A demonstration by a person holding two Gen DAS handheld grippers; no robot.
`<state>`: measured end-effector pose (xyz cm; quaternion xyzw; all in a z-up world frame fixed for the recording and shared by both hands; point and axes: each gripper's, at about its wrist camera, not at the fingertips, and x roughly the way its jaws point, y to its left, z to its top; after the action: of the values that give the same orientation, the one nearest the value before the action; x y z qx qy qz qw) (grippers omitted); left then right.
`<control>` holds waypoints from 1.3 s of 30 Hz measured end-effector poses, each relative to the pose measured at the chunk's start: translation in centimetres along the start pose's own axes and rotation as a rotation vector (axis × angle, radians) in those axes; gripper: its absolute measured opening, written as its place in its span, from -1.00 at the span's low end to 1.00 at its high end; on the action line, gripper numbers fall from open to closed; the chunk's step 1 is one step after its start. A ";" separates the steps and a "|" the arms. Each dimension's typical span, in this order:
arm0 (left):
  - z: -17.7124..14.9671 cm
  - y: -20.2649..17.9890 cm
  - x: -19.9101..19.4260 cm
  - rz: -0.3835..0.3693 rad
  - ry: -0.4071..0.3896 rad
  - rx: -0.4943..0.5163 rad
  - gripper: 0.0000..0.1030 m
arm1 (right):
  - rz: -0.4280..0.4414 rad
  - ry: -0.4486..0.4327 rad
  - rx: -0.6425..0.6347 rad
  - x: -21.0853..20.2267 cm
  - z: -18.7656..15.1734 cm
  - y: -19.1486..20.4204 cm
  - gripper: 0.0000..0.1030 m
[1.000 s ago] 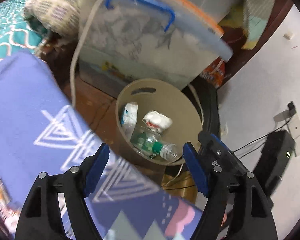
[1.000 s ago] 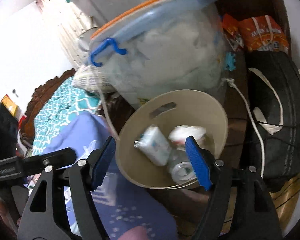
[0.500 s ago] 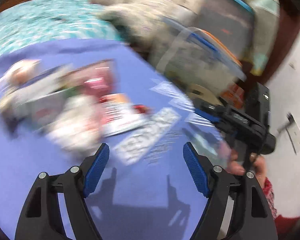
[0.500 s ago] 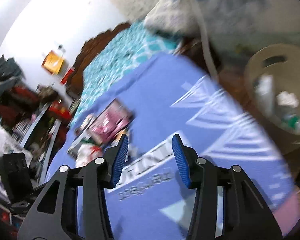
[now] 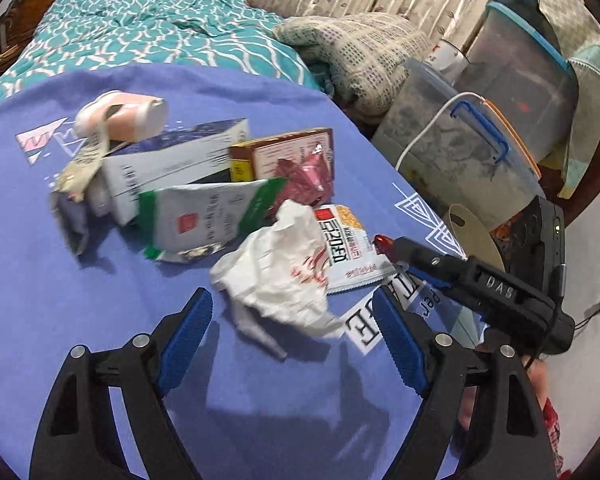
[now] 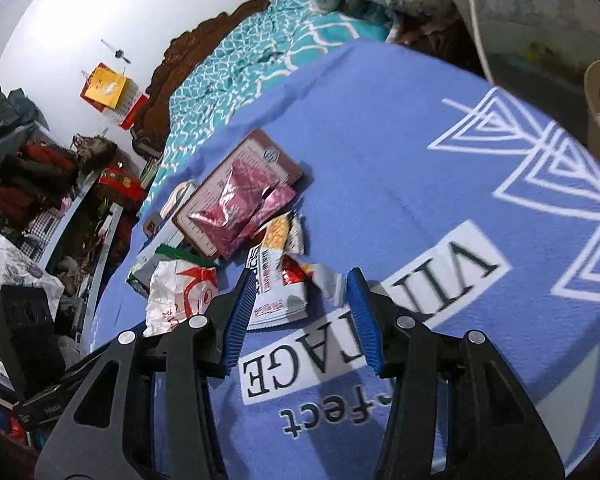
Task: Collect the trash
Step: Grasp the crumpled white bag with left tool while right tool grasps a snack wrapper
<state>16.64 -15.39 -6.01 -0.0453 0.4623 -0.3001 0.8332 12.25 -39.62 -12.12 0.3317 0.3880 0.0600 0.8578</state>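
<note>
1. Your left gripper [image 5: 292, 340] is spread wide and empty, jaws just opened a bit more, hanging over the purple blanket [image 5: 80, 300]. A crumpled white wrapper [image 5: 280, 272] sits right ahead between the pad tips, not touched.
2. Your right gripper [image 6: 300, 320] is at a narrower gap, nothing pinched. A snack packet [image 6: 280, 276] lies just past its tips on the blanket, next to the big "VINTAGE" print [image 6: 380, 336].
3. The trash is all piled mid-blanket: a green-edged pouch [image 5: 204, 216], a shiny pink wrapper [image 6: 236, 204] lying on a brown box [image 6: 220, 188], a white carton [image 5: 172, 168], and a pink roll [image 5: 128, 116] at the far end.
4. The beige bin [image 5: 476, 236] is off the blanket's right edge, down beside the bed, only partly in view.
5. Behind that: clear storage tubs [image 5: 460, 148] with a blue latch, and a knitted pillow [image 5: 360, 52].
6. Further back the teal patterned bedspread [image 5: 140, 36] runs up to a carved wooden headboard [image 6: 196, 52].
7. In the right view, a white wall with a yellow-red hanging thing [image 6: 108, 92], plus cluttered shelves [image 6: 40, 168] along the left side.
</note>
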 end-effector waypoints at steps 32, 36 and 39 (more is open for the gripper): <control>-6.9 3.2 -3.6 0.028 0.036 0.021 -0.27 | 0.104 0.044 -0.138 -1.3 -10.0 7.1 -0.73; -8.8 3.8 -5.5 0.028 0.032 0.015 -0.27 | 0.100 0.055 -0.169 -2.0 -12.3 8.1 -0.73; -10.0 4.3 -6.6 0.028 0.028 0.004 -0.27 | 0.096 0.066 -0.195 -2.4 -13.8 8.8 -0.73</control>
<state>8.07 -6.26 -8.27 -0.0330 0.4739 -0.2900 0.8308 2.22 -26.51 -11.84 0.2625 0.3919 0.1496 0.8690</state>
